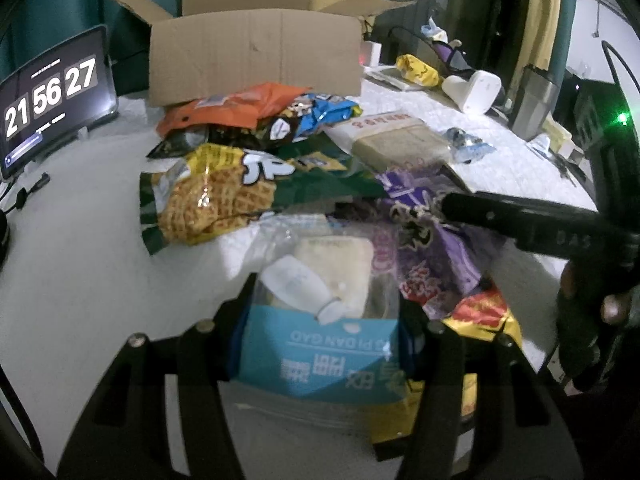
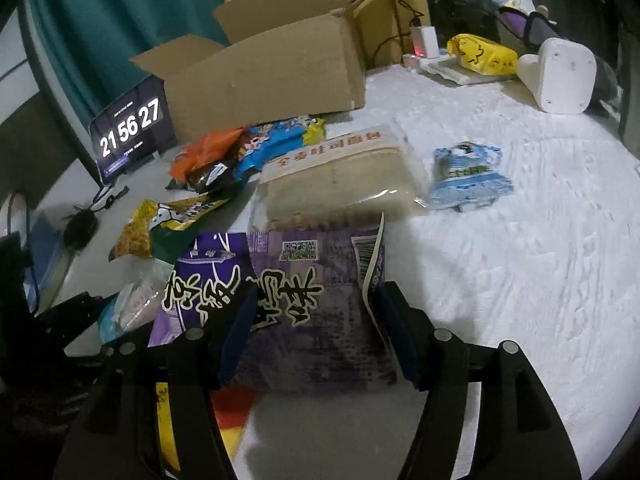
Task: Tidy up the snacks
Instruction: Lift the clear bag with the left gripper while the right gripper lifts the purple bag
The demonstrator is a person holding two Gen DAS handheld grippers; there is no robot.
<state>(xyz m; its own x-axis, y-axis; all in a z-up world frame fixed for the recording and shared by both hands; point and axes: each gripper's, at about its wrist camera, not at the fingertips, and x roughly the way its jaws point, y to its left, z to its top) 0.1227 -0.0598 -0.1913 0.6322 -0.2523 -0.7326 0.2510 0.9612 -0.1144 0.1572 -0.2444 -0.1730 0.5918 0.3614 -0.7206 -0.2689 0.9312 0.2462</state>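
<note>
A pile of snack bags lies on the white table in front of an open cardboard box (image 1: 256,52). My left gripper (image 1: 326,320) is shut on a clear and blue cake packet (image 1: 320,360), one finger on each of its sides. Just to the right lies a purple snack bag (image 2: 312,292). My right gripper (image 2: 316,320) stands open over it, the bag between the fingers and the left fingertip above its print. In the left wrist view, one finger (image 1: 500,216) of the right gripper reaches across the purple bag (image 1: 424,248), with a person's hand behind it.
A green and yellow waffle snack bag (image 1: 212,196), an orange bag (image 1: 236,108) and a blue bag lie near the box. A bread loaf pack (image 2: 336,176) and a small light-blue packet (image 2: 468,176) sit further right. A tablet clock (image 1: 52,92) stands at the left; a white device (image 2: 560,76) lies at the back right.
</note>
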